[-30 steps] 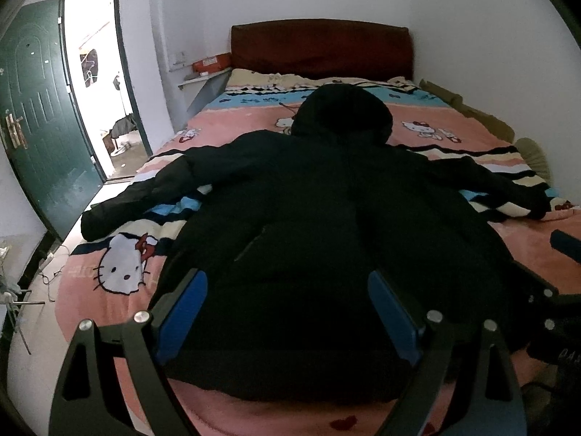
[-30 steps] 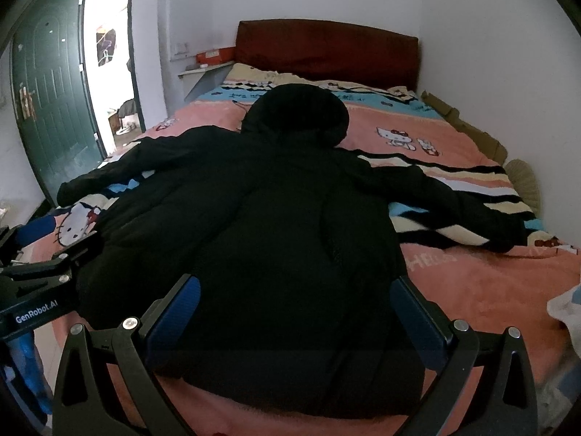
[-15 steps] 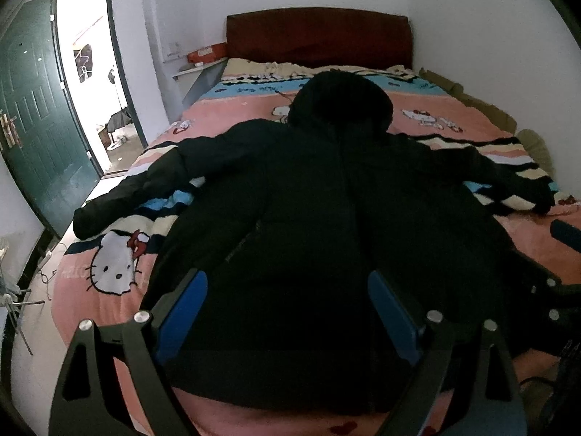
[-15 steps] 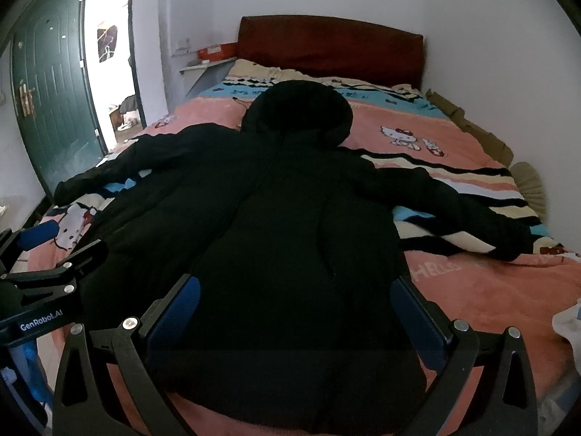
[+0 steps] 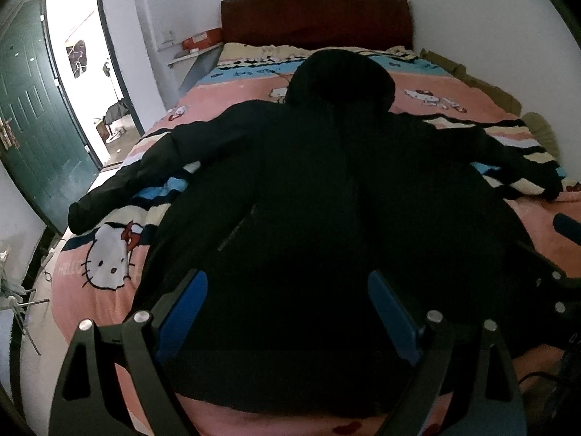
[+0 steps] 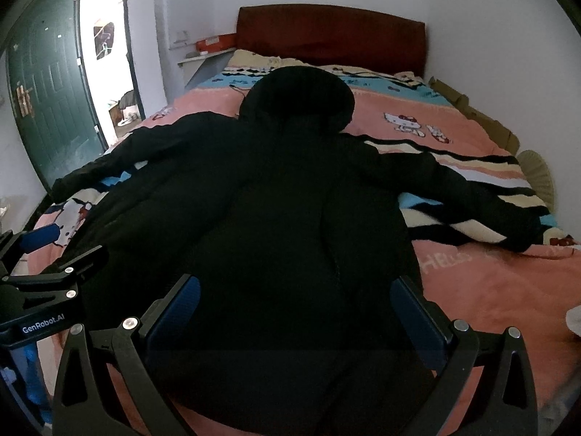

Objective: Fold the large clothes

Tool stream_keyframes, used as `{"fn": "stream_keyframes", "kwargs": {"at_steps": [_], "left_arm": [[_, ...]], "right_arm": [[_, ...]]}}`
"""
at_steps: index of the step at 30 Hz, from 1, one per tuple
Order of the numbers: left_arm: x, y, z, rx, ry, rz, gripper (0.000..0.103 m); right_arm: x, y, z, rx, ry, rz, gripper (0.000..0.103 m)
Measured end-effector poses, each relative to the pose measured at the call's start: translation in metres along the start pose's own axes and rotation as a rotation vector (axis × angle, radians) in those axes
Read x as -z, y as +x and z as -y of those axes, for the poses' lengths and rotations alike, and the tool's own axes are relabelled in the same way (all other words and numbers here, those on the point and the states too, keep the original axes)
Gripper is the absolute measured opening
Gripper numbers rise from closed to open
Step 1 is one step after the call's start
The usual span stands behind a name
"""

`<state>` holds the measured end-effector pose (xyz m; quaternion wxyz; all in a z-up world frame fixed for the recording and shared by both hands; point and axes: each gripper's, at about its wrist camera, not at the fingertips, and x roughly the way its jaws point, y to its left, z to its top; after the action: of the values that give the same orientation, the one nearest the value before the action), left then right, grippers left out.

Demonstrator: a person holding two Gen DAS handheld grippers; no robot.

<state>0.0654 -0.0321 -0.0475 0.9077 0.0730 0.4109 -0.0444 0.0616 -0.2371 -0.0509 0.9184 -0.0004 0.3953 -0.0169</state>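
Black hooded coat (image 5: 308,200), spread flat, sleeves out, on pink cartoon-print bed (image 5: 109,254). Left gripper (image 5: 287,298) and right gripper (image 6: 294,301): jaws wide apart above the hem, holding nothing.

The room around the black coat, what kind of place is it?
Most likely a home bedroom. The black coat lies spread on a bed with a cartoon-cat blanket and a dark red headboard; a green door stands open at the left.

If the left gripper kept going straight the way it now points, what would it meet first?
Most likely the black hooded coat spread on the bed: the open left gripper points at its lower body, near the hem. Depth is unclear.
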Motion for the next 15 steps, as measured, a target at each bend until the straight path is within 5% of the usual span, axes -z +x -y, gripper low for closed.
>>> {"fn": "stream_keyframes", "kwargs": {"at_steps": [15], "left_arm": [[-0.016, 0.032, 0.002, 0.015, 0.004, -0.038, 0.091]], "right_arm": [[-0.013, 0.033, 0.036, 0.023, 0.046, -0.031, 0.103]]}}
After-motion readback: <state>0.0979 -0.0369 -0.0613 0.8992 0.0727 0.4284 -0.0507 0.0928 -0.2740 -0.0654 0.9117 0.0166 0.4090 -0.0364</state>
